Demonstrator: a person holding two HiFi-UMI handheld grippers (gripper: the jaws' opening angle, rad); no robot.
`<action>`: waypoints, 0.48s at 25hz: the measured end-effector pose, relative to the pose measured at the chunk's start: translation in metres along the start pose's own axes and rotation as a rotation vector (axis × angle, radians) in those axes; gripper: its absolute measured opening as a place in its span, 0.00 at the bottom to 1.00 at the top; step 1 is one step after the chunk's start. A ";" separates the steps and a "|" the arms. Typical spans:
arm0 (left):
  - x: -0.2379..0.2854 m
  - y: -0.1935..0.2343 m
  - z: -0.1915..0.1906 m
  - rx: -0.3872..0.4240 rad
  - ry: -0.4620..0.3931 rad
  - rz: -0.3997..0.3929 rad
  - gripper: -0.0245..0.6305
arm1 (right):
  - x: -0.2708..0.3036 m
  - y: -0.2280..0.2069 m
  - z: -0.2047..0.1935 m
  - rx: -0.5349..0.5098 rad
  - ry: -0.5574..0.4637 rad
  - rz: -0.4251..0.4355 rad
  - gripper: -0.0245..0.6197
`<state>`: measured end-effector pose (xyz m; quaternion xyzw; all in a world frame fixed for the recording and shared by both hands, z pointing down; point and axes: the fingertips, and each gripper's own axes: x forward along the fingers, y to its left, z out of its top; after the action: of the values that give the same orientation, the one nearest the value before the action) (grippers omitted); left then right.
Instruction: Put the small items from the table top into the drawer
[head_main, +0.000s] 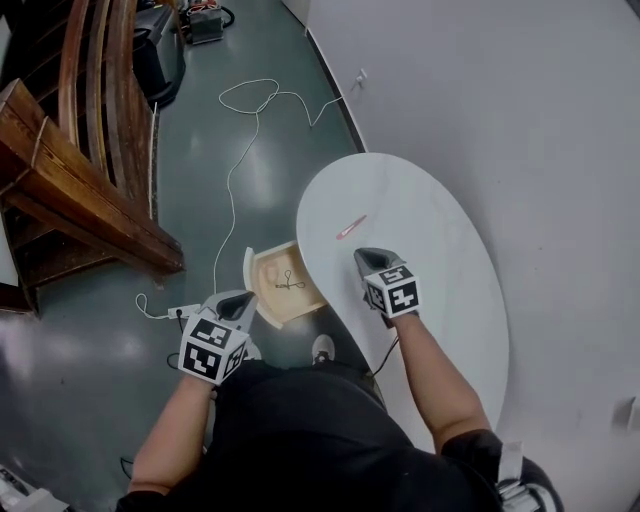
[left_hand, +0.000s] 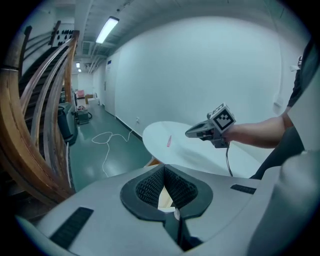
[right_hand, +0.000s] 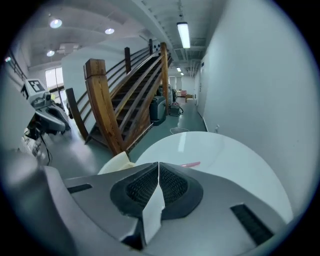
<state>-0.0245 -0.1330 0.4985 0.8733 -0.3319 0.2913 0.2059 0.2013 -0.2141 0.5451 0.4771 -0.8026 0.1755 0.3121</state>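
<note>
At the far left stands a wooden staircase (head_main: 70, 170), and a white cable (head_main: 240, 150) loops across the dark floor beside it. The left claw (head_main: 240, 303) hangs off the edge of the surface (head_main: 440, 250), above the floor and just left of the open drawer (head_main: 303, 301). In the left gripper view its jaws meet at the tips with nothing between them.

The drawer is pulled out from under the near-left rim of the white oval surface. A small dark wiry item (head_main: 288, 282) lies on its pale wooden bottom.

A slim pink item (head_main: 351, 227) lies flat on the bare surface, beyond the drawer and clear of both claws. The right claw (head_main: 368, 256) hovers over the surface with its tips aimed toward that pink item (right_hand: 190, 164), which sits a little ahead of them and apart. In the right gripper view this claw (right_hand: 159, 164) is also closed tip to tip, gripping nothing.
</note>
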 end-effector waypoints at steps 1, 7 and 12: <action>-0.002 0.002 0.000 -0.004 0.001 0.011 0.06 | 0.005 -0.009 0.003 -0.055 0.017 -0.014 0.05; -0.013 0.018 -0.002 -0.037 0.008 0.079 0.06 | 0.050 -0.042 -0.003 -0.485 0.169 -0.030 0.08; -0.021 0.031 -0.004 -0.065 0.011 0.125 0.06 | 0.087 -0.059 -0.024 -0.768 0.314 0.005 0.15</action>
<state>-0.0601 -0.1424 0.4935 0.8422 -0.3938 0.2974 0.2173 0.2306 -0.2853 0.6201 0.2914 -0.7535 -0.0653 0.5857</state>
